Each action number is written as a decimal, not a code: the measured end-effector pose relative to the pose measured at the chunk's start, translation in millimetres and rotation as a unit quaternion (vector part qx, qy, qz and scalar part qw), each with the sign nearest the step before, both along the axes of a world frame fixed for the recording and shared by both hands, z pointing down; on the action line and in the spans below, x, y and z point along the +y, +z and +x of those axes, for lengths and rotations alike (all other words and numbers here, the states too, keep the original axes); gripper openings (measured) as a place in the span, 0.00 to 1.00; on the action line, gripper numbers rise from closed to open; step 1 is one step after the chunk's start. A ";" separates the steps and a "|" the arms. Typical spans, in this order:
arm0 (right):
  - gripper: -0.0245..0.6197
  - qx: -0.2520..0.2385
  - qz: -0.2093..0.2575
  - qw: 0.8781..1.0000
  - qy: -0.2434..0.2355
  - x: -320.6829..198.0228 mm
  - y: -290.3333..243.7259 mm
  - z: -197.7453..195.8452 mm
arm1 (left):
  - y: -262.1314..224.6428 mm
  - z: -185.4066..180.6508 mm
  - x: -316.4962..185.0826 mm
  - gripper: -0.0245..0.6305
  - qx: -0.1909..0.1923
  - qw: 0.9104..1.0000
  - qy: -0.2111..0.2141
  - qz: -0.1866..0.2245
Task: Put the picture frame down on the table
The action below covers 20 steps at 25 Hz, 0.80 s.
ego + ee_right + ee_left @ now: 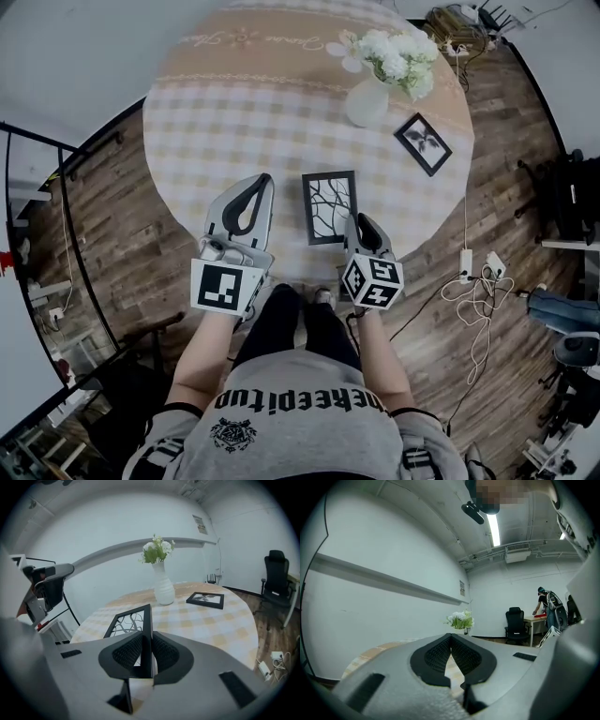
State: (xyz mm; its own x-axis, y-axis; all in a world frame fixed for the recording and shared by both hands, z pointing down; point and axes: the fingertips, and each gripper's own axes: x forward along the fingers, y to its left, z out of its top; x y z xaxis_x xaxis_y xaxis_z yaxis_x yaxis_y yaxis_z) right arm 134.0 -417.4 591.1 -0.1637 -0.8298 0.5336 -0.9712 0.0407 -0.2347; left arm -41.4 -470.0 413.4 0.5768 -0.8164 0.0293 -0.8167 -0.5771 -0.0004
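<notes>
A black picture frame with a branch drawing lies at the near edge of the round table, which has a checked cloth. My right gripper is shut on the frame's right-hand edge. In the right gripper view the frame runs forward from between the pads, and the gripper clamps its edge. I cannot tell whether the frame rests on the cloth. My left gripper hovers over the table just left of the frame, shut and empty; its tips meet in the left gripper view.
A white vase of flowers and a second black frame lie further back on the table's right. A power strip and cables lie on the wood floor at the right. A black metal rack stands left. An office chair stands off to the right.
</notes>
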 end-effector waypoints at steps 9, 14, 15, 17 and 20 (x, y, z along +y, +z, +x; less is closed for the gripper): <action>0.15 0.029 -0.052 0.998 0.006 4.8 33.3 -3.2 | 14.4 -7.3 -7.3 0.06 0.010 0.999 0.005 -0.030; 0.15 0.043 -0.074 0.996 0.010 5.5 45.3 -4.4 | 18.5 -14.1 -9.2 0.06 0.010 0.999 0.005 -0.033; 0.15 0.045 -0.079 0.996 0.011 6.0 47.3 -4.7 | 19.1 -15.7 -9.4 0.06 0.010 0.999 0.004 -0.034; 0.15 0.045 -0.087 0.995 0.014 6.7 50.8 -5.2 | 20.4 -19.1 -9.7 0.06 0.010 0.999 0.003 -0.035; 0.15 0.048 -0.095 0.994 0.018 8.2 54.8 -6.0 | 21.5 -23.9 -8.7 0.06 0.010 0.999 0.001 -0.036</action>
State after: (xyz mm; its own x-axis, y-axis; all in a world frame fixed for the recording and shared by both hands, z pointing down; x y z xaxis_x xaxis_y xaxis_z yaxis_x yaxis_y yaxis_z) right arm 128.0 -409.2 646.0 -0.0766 -0.7166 0.6933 -0.9894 -0.0313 -0.1417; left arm -65.3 -478.7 435.0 0.5793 -0.8115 0.0774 -0.8151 -0.5764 0.0576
